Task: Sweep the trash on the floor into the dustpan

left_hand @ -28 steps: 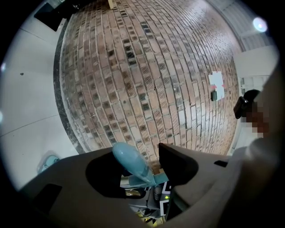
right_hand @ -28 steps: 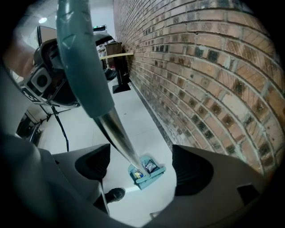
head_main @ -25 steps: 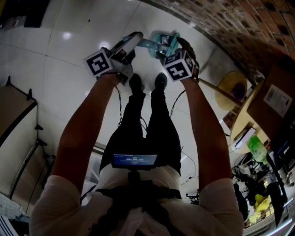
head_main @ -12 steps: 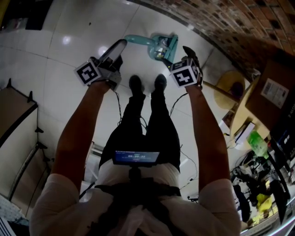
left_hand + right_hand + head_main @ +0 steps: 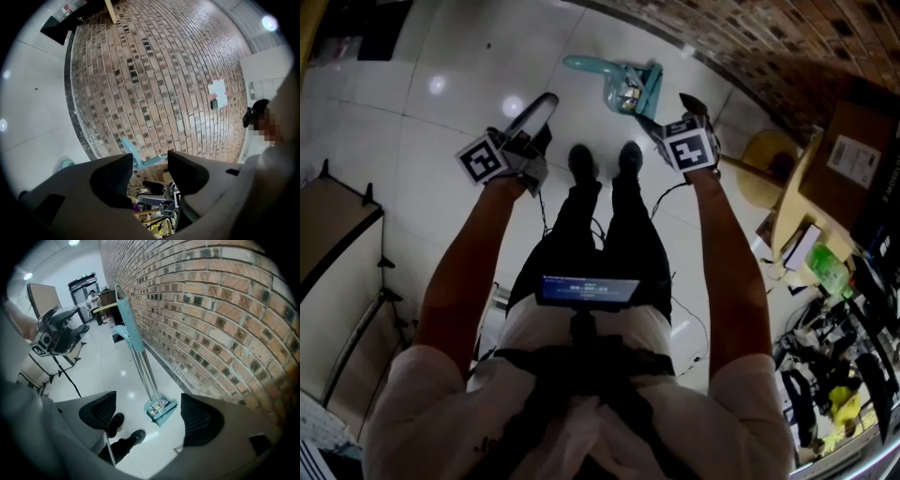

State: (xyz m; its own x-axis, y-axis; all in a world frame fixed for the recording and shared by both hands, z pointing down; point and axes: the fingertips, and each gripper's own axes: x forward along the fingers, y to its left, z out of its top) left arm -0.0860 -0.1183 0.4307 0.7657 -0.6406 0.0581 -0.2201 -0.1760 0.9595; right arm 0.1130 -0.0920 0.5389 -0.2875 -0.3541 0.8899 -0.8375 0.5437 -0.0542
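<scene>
A teal dustpan (image 5: 630, 87) (image 5: 161, 409) stands on the white tile floor by the brick wall, with small bits of trash (image 5: 157, 408) in its tray. Its long teal handle (image 5: 136, 341) rises upright, and the broom seems to stand against it. My left gripper (image 5: 542, 108) (image 5: 149, 161) is open and empty, left of the dustpan and held level toward the wall. Just right of the dustpan, my right gripper (image 5: 667, 111) (image 5: 147, 411) hangs open and empty, tilted down over it. The person's black shoes (image 5: 600, 159) stand just short of the dustpan.
The brick wall (image 5: 769, 47) runs along the far side. At the right are a round wooden stool (image 5: 773, 173), a cardboard box (image 5: 853, 159) and cluttered shelves. A tripod and a board (image 5: 337, 234) stand at the left. Cables (image 5: 670, 202) trail on the floor.
Both grippers have drawn back from the dustpan toward the person and risen, the left one swinging out to the left. The dustpan stays by the wall.
</scene>
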